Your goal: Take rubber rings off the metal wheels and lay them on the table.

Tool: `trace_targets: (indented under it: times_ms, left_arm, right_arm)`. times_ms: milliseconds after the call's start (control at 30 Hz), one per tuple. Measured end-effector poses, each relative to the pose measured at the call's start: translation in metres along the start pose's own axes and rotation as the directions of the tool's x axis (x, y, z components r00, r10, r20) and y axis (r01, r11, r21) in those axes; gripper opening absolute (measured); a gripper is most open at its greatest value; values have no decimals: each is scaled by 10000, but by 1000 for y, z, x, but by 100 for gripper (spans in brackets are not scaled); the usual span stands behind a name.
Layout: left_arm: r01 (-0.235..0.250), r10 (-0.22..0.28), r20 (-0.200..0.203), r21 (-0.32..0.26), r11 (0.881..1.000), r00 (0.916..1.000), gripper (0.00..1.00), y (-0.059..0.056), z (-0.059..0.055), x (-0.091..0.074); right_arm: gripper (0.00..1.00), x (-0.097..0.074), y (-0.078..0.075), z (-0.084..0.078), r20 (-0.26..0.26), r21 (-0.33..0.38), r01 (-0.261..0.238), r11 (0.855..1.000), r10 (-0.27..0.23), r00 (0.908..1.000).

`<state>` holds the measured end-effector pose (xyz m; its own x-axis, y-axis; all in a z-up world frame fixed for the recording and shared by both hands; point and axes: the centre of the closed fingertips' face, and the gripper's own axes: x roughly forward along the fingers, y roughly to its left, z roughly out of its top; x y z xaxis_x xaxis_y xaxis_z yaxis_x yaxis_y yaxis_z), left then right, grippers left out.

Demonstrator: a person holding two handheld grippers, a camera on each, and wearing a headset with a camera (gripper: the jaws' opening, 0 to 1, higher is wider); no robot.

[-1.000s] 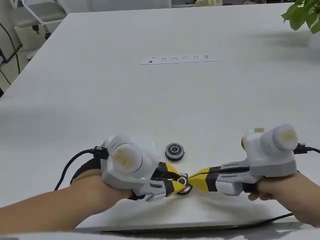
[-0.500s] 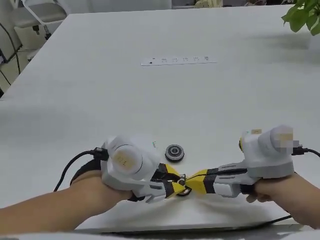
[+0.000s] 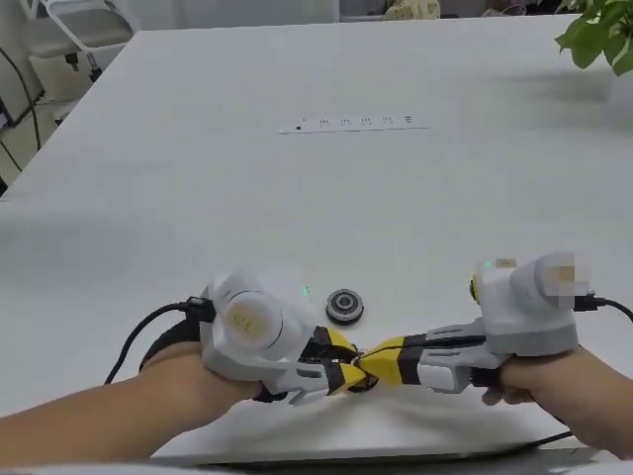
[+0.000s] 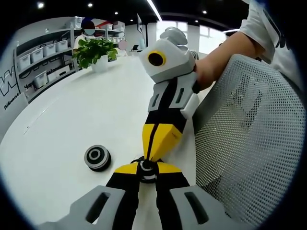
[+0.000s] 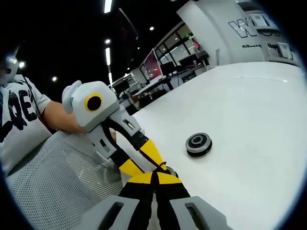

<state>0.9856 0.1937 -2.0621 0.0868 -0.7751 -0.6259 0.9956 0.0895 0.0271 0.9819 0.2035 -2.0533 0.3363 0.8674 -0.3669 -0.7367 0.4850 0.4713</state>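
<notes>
White table (image 3: 198, 148) bears 1 wheel (image 3: 345, 306), socket strip (image 3: 353, 122)

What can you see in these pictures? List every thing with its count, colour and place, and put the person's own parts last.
table: one, white, under everything.
loose wheel: one, dark with a metal centre, flat on the table just beyond the gripper tips.
held wheel: one, dark and metal, between the gripper tips near the table's front edge.
socket strip: one, white, farther back on the table.
plant: one, green, far right corner.
mesh chair: one, grey, beside the person.
left gripper: one, white, black and yellow, shut on the held wheel.
right gripper: one, same colours, jaws shut, tips at the held wheel.
hands: two, each holding a gripper.
</notes>
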Motion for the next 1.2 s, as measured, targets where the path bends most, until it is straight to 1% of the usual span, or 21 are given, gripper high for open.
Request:
trace_targets:
  times_ms: [233,400,700,867,1033,1200]
  left_arm:
    - [-18,18,71,91,10000,10000,7,0,1,1]
    - [-6,5,143,52,10000,9999,7,0,1,1]
    - [111,-111,75,53,9999,9999,8,0,1,2]
    - [245,-245,33,-36,9997,9997,13,-1,1,-1]
    - [321,-322,45,30,9995,9995,15,-3,4,-6]
    - [412,-411,-41,250,9988,9991,17,-5,5,-13]
  right_arm:
    - [0,0,-2,-1,16,26,60,10000,-60,10000]
    - [0,-2,-4,-2,56,123,98,9999,-99,9999]
    - [0,-4,-3,0,186,189,97,9998,-100,9998]
    - [0,-5,1,4,364,351,107,9993,-120,9993]
    - [0,-6,3,6,370,274,108,9996,-118,9992]
    - [0,-10,3,10,522,300,109,9995,-125,9986]
